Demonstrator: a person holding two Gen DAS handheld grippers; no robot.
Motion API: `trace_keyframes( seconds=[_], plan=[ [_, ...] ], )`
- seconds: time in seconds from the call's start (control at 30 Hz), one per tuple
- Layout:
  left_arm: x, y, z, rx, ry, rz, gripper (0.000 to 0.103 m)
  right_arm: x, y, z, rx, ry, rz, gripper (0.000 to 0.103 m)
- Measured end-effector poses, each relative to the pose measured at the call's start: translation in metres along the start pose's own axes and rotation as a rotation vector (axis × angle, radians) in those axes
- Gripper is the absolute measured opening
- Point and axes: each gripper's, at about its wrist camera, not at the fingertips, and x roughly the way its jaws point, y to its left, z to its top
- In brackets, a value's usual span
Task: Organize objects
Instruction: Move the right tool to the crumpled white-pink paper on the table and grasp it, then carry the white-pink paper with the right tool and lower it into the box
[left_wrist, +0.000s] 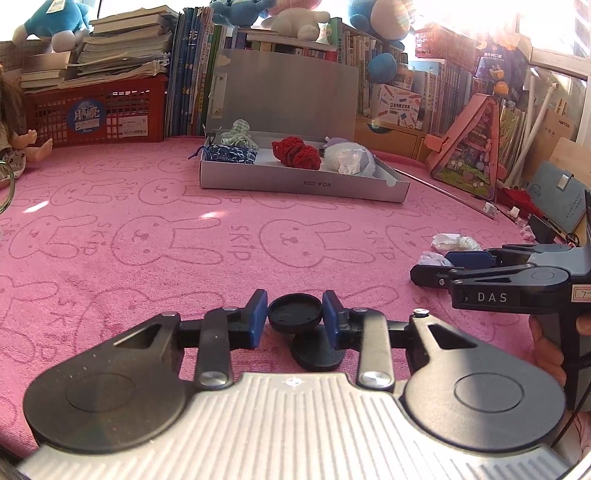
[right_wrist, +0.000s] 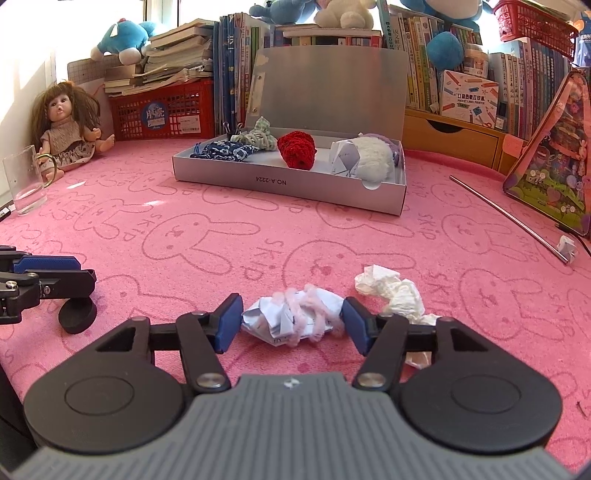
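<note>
While sitting low on the pink bunny mat, squeezing a round black lid between the left gripper's blue pads. Hugging a crumpled paper ball wrapped in pink yarn with the right gripper, pads touching both sides. Facing the open grey box near the mat's far edge.

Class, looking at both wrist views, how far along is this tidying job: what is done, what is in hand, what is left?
Done: the grey box already holds a red knit and other soft items. In hand: the left gripper grips a black disc; the right gripper closes on a paper-and-yarn bundle. Left: the crumpled tissue remains on the pink mat.
</note>
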Motion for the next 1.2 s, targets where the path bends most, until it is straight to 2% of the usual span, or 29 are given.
trace_keyframes(
  seconds=[0.53,0.8,1.03,1.2],
  plan=[
    [0.003,0.006,0.007,0.015,-0.029,0.063,0.038,-0.002,0.0,-0.001,0.004,-0.014,-0.003,0.061],
    [0.008,0.005,0.018,0.029,-0.043,0.075,0.038,-0.004,-0.008,0.006,0.109,-0.005,0.02,0.06],
    [0.014,0.002,0.032,0.035,-0.064,0.07,0.038,-0.014,0.008,0.022,0.047,-0.06,0.029,0.06],
    [0.021,-0.001,0.043,0.045,-0.075,0.069,0.038,-0.013,0.007,0.033,0.061,-0.077,0.015,0.061]
  ],
)
